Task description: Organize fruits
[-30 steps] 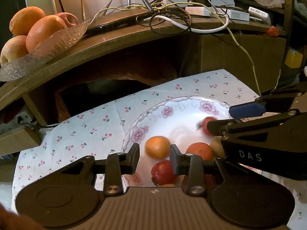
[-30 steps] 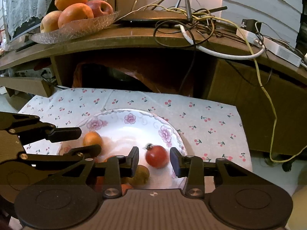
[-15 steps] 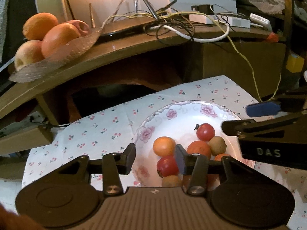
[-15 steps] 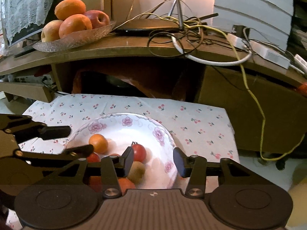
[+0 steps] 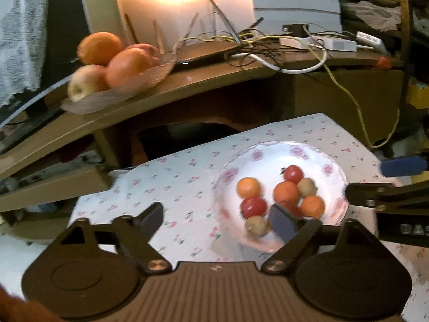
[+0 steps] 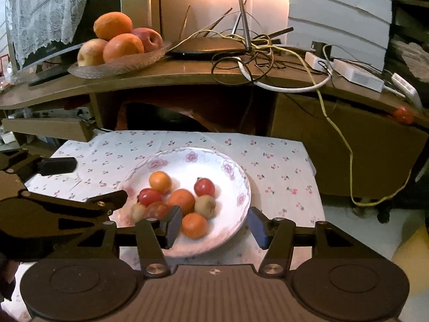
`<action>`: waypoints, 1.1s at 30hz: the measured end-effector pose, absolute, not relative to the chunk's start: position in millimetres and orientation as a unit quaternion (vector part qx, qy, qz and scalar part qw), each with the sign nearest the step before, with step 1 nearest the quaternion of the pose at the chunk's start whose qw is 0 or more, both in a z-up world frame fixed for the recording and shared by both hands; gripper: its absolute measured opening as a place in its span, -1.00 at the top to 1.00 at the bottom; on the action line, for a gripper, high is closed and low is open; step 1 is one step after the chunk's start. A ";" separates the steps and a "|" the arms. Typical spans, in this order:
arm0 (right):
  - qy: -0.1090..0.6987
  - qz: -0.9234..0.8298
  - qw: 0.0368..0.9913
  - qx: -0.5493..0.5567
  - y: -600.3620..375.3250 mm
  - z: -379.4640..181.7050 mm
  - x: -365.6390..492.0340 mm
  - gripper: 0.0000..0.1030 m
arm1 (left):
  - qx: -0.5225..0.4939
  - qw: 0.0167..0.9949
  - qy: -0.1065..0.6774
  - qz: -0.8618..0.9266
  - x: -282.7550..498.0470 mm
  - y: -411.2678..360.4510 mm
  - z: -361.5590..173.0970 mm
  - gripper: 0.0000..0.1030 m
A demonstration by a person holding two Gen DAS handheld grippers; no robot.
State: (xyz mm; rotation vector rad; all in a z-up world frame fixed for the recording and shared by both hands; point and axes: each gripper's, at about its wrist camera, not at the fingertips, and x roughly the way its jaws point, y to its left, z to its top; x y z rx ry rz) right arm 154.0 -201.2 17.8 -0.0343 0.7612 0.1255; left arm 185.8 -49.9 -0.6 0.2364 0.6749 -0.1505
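Both grippers hang above a flowered plate that sits on a cherry-print cloth, and neither one holds anything

The left gripper has its jaws spreading wide, with only cloth and the plate's near left rim showing between them. The fruit lies ahead of it and to its right: an orange nearest the middle, a red tomato and a brownish kiwi just off its right finger, which hides part of the pile. Further right sit a bigger orange, a second tomato, another kiwi and a third orange

The right gripper also has its jaws opening, about half spread. One orange lies just inside its left finger, seen between the jaws but not touched by either pad. The rest of the heap lies ahead and to the left: the big orange, a kiwi, a tomato, the small orange and a tomato. A blurred red fruit and a kiwi sit beside the left finger

Well beyond both grippers, up on a wooden desk, a glass dish holds large oranges and apples, beside a router and tangled cables
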 end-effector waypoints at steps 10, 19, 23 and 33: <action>0.372 0.057 0.927 -0.001 -192.2 23.4 100.6 -0.13 | 0.125 0.934 0.333 -0.039 128.4 -30.1 3.5 -1.00; 0.376 0.064 0.924 -0.009 -175.5 20.8 63.3 -0.15 | 0.098 0.932 0.346 -0.042 86.4 -15.3 3.8 -1.00; 0.373 0.064 0.926 -0.009 -171.8 22.3 51.2 -0.16 | 0.101 0.932 0.346 -0.047 70.4 -14.5 3.5 -1.00; 0.376 0.058 0.925 -0.010 -168.5 21.4 18.4 -0.16 | 0.097 0.929 0.354 -0.055 40.9 -14.2 0.8 -1.00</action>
